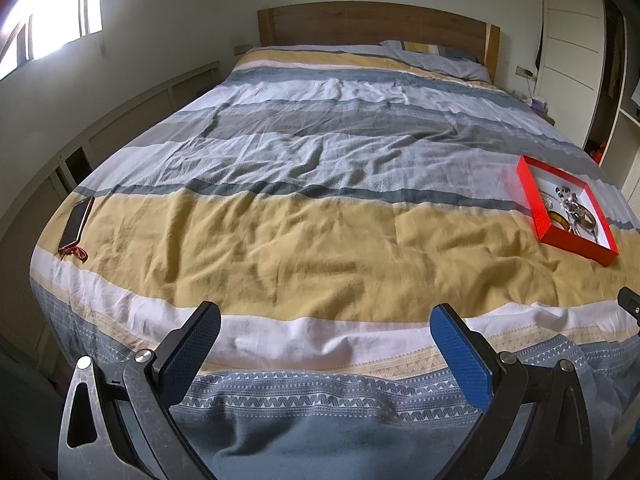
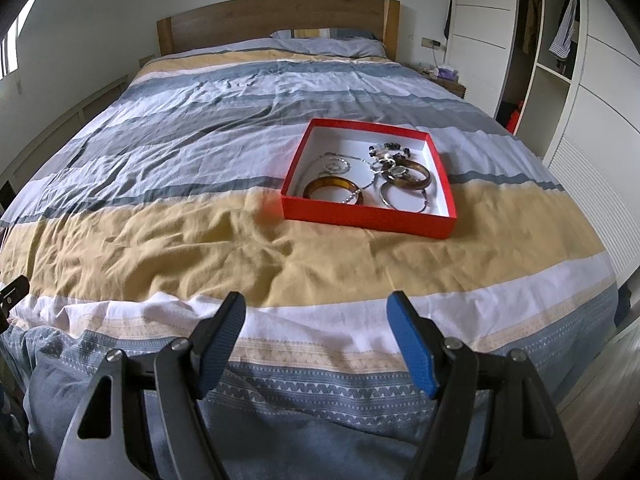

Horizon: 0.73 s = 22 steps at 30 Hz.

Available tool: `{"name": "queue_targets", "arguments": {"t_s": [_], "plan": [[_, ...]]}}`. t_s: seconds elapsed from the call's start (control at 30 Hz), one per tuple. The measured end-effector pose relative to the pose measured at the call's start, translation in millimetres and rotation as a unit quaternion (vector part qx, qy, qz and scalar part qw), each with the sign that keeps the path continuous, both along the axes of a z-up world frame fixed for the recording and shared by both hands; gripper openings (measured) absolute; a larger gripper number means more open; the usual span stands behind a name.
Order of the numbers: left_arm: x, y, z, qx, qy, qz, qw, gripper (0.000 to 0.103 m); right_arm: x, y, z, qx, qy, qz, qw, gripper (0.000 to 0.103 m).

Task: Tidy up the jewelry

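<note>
Red-walled tray point(image 2: 362, 216) of jewelry point(image 2: 384, 172) sits on the striped bed point(image 2: 200, 240), far right of you: bangles, chains, perhaps beads. Your left tool point(image 1: 326, 324) and right tool point(image 2: 316, 312) hover near the bed's foot, jaws apart, empty.

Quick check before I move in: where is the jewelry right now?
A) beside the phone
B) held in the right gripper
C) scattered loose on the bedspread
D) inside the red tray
D: the bangles and chains lie inside the red tray on the bedspread; the right gripper is open and empty.
</note>
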State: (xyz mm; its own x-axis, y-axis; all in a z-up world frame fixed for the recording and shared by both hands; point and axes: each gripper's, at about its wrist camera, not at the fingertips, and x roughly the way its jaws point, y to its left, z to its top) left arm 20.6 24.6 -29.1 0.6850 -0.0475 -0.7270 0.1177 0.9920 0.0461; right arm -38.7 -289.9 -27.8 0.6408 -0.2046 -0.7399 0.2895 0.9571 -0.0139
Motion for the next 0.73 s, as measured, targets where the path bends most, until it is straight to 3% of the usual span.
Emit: {"name": "queue_targets", "arguments": {"t_s": [0.73], "plan": [[-5.1, -4.6, 0.0, 0.005, 0.0, -0.007, 1.0, 0.102, -2.8, -2.4, 0.1, 0.0, -0.003, -0.001, 1.0, 0.072]]}}
